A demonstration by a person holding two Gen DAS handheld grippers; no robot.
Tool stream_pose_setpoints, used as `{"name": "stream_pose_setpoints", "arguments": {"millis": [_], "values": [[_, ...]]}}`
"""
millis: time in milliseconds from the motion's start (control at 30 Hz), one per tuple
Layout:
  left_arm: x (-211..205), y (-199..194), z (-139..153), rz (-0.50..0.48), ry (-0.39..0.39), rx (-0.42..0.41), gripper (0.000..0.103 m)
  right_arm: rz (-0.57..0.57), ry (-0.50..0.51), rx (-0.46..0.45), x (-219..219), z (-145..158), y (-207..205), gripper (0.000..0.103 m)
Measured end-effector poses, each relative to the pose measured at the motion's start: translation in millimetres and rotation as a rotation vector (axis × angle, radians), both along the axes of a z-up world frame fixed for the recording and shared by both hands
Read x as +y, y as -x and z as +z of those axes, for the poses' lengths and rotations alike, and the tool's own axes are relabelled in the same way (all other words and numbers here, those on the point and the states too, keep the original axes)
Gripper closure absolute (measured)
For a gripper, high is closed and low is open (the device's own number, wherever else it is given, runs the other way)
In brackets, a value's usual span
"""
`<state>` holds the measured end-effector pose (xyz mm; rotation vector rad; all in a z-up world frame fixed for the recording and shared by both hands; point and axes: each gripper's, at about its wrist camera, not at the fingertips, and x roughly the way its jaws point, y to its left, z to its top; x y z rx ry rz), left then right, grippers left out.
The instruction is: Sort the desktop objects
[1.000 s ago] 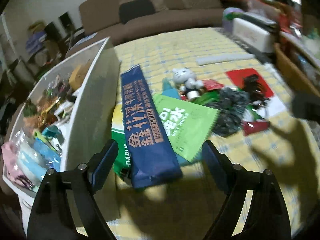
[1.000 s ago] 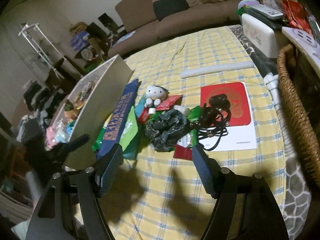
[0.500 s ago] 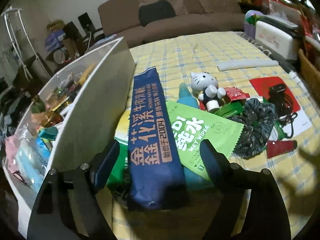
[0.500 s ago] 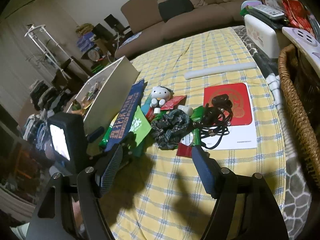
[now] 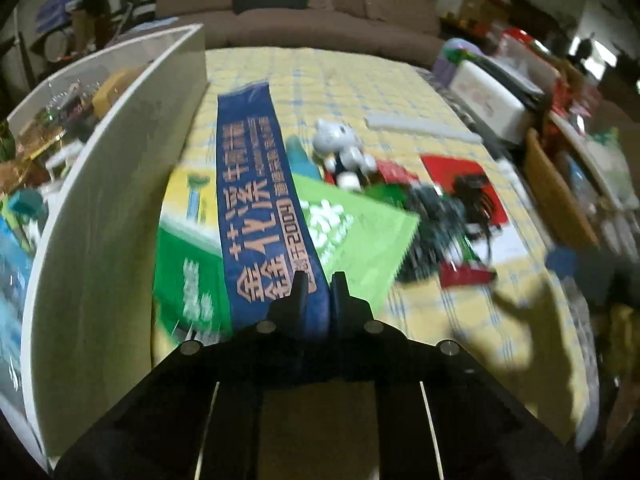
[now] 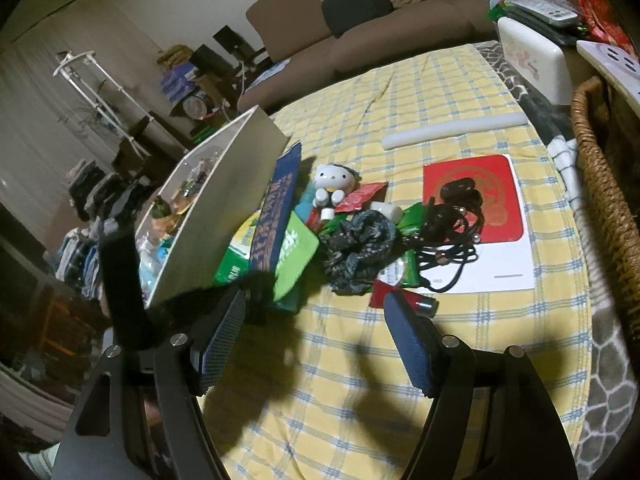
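Note:
My left gripper (image 5: 319,292) is shut on the near end of a long blue noodle packet (image 5: 260,208), which lies over a green wet-wipes pack (image 5: 352,228) and a green-yellow packet (image 5: 188,232). In the right wrist view the blue packet (image 6: 280,212) leans by the white storage box (image 6: 224,208) and the left gripper (image 6: 260,284) grips its end. My right gripper (image 6: 316,340) is open and empty above bare tablecloth, short of the pile. A white cat figurine (image 6: 334,184), dark scrunchie (image 6: 360,248) and black cable (image 6: 452,232) lie in the pile.
The white box (image 5: 120,184) holds several small items and stands left of the pile. A red mat on white paper (image 6: 500,216), a white stick (image 6: 452,130), a wicker basket (image 6: 604,184) and a white case (image 6: 532,60) sit right and behind.
My left gripper moved forward and closed on the near end of the blue noodle packet. The right gripper stayed open and nearly still.

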<state>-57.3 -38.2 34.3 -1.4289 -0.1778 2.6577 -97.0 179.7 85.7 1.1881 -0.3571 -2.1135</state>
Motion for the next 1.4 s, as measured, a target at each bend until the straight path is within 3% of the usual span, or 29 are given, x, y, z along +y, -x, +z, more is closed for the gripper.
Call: {"name": "stream_pose_setpoints", "arguments": {"millis": [267,333,467,600,667,733,800,867,1000,1200,1233,1267,1300,1367,1400], "values": [[-4,-47,-13,-0.083,-0.064,-0.080,0.096,0.039,0.101,-0.085,-26,-16,5,0.028],[-5,-54,-11,-0.091,-0.062,-0.074,0.096,0.044,0.114,-0.107,-37,-23,7,0.029],[-8,-62,1,-0.093,-0.069,-0.033,0.096,0.044,0.156,-0.132,-49,-26,12,0.042],[-14,-70,19,-0.092,-0.057,0.040,0.094,0.041,0.140,-0.057,-57,-4,13,0.044],[-15,-74,27,-0.085,-0.049,0.079,0.083,0.068,0.094,-0.039,-70,3,21,0.044],[-17,-75,33,-0.065,-0.036,0.112,0.044,0.098,0.017,-0.028,-90,9,35,0.044],[-20,-69,33,-0.027,-0.040,0.125,0.032,0.138,-0.013,-0.059,-110,5,52,0.044],[-16,-64,30,-0.003,-0.021,0.128,0.031,0.165,-0.054,-0.113,-127,-8,67,0.045],[5,-57,20,-0.005,0.104,0.132,0.027,0.185,-0.168,-0.131,-158,-29,87,0.046],[-1,-50,21,0.017,0.017,0.086,0.032,0.227,-0.314,-0.120,-200,-39,97,0.041],[-5,-49,18,0.033,0.000,0.069,0.033,0.238,-0.341,-0.132,-205,-44,99,0.047],[-8,-49,15,0.047,-0.014,0.056,0.033,0.248,-0.352,-0.126,-209,-49,98,0.074],[-15,-48,13,0.072,-0.031,0.037,0.032,0.257,-0.361,-0.122,-212,-52,97,0.088],[-29,-47,9,0.128,-0.063,0.014,0.033,0.268,-0.371,-0.097,-210,-56,92,0.091],[-38,-46,7,0.142,-0.101,0.002,0.045,0.277,-0.356,-0.089,-206,-57,89,0.092]]}}
